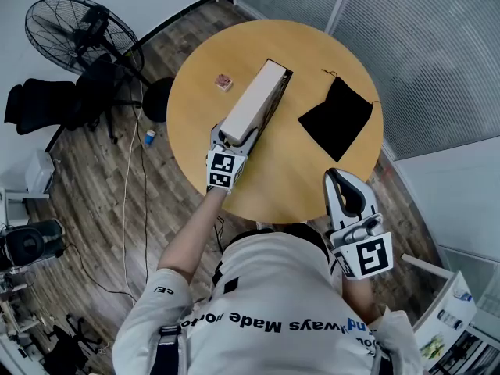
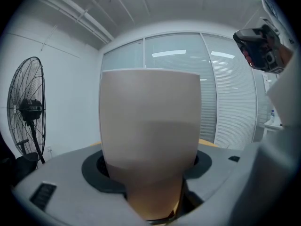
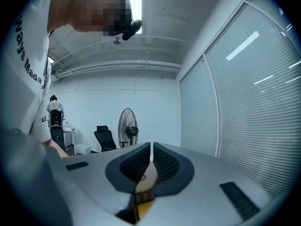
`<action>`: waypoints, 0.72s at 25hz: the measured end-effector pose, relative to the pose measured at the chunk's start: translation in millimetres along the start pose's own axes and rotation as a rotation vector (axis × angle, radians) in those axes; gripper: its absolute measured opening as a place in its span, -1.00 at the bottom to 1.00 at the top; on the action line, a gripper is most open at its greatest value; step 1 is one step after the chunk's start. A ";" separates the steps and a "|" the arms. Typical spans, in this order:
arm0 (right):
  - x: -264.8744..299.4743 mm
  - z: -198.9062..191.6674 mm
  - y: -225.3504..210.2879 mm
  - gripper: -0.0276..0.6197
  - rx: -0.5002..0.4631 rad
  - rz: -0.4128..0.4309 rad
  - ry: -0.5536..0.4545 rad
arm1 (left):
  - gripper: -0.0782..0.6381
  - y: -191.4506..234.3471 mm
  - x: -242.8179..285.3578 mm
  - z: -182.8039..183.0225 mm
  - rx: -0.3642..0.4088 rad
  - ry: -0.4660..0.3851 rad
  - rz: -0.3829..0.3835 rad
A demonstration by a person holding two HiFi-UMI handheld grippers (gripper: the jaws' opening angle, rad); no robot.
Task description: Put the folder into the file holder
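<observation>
**A:** Status?

**B:** Nearest the person: right gripper (image 1: 339, 178) hangs off the counter's (image 1: 273, 190) near rim, well right of the file holder (image 1: 258, 96). Jaws closed together, nothing in them. Left gripper (image 1: 233, 137) is at the file holder's near end, jaws spread wide and clamped across that end.

**A:** And the file holder?

**B:** Long beige box, which I take for the file holder. It lies lengthwise mid-counter, running away from the person, dark edge facing right.

**A:** Folder in?

**B:** Can't tell. No loose folder shows anywhere around the file holder. That dark edge may be the folder already seated. If so, insertion is done and only the release is left. If not, nothing has started.

**A:** Anything else?

**B:** Black pouch (image 1: 337, 118) lies right of the file holder, apart from it. Small pink block (image 1: 224, 82) sits near its far half, on the left. Fan (image 1: 74, 30) stands on the floor, far left of it.
</observation>
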State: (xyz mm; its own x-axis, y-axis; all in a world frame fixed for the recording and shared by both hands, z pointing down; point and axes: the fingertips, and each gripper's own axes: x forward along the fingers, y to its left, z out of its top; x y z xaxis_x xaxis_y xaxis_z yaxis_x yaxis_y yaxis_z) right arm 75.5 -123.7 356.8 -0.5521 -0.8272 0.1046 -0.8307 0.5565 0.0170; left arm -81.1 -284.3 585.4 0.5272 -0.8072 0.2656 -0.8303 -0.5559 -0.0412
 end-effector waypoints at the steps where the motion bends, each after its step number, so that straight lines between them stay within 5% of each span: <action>1: -0.4 -0.2 -0.3 -0.79 0.000 -0.002 0.000 | 0.03 -0.2 -0.1 -1.5 -0.003 0.003 -0.001; 18: -12.8 2.3 -7.4 -0.79 -0.014 0.009 -0.011 | 0.09 -6.4 -26.8 -33.0 -0.070 0.059 0.077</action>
State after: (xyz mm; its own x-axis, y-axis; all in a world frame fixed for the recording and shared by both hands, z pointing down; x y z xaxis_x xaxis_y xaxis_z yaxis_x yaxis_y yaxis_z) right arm 88.5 -117.4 353.1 -0.5605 -0.8228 0.0942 -0.8245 0.5651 0.0302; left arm -95.8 -252.6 610.3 0.4515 -0.8326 0.3209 -0.8796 -0.4757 0.0031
